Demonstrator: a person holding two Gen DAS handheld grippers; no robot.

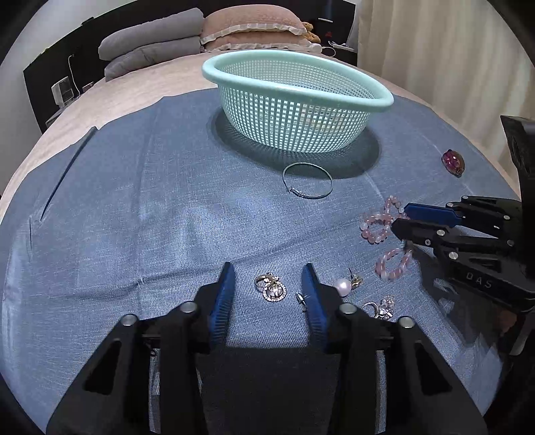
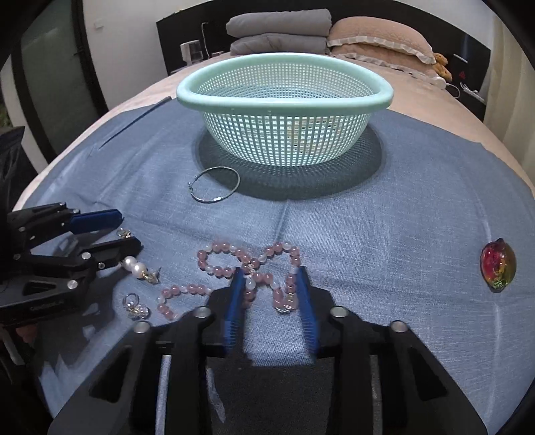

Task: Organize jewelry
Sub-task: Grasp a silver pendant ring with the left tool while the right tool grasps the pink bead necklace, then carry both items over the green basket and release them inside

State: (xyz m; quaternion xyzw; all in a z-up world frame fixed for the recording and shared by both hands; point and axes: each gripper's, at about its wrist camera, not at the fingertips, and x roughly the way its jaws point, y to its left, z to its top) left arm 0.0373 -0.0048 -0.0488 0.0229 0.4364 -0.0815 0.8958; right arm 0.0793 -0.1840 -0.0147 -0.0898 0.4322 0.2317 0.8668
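A mint green mesh basket [image 1: 381, 100] [image 2: 284, 93] stands on the blue cloth. My left gripper [image 1: 269, 272] is open, its fingers on either side of a small gold ring-and-pendant cluster [image 1: 271, 287]. A pearl earring [image 1: 344, 286] [image 2: 135, 266] lies just right of it. My right gripper [image 2: 269, 272] is open over the pink bead necklace [image 2: 247, 267] [image 1: 384, 222], with beads between its fingers. It shows in the left wrist view [image 1: 404, 217] too. A silver hoop [image 1: 307, 180] [image 2: 215, 184] lies in front of the basket.
A red glassy stone [image 1: 453, 162] [image 2: 498, 264] lies at the right of the cloth. A small crystal earring [image 1: 381, 306] [image 2: 135, 306] lies near the pearl. The cloth [image 1: 133, 200] covers a bed with pillows [image 1: 247, 28] behind the basket.
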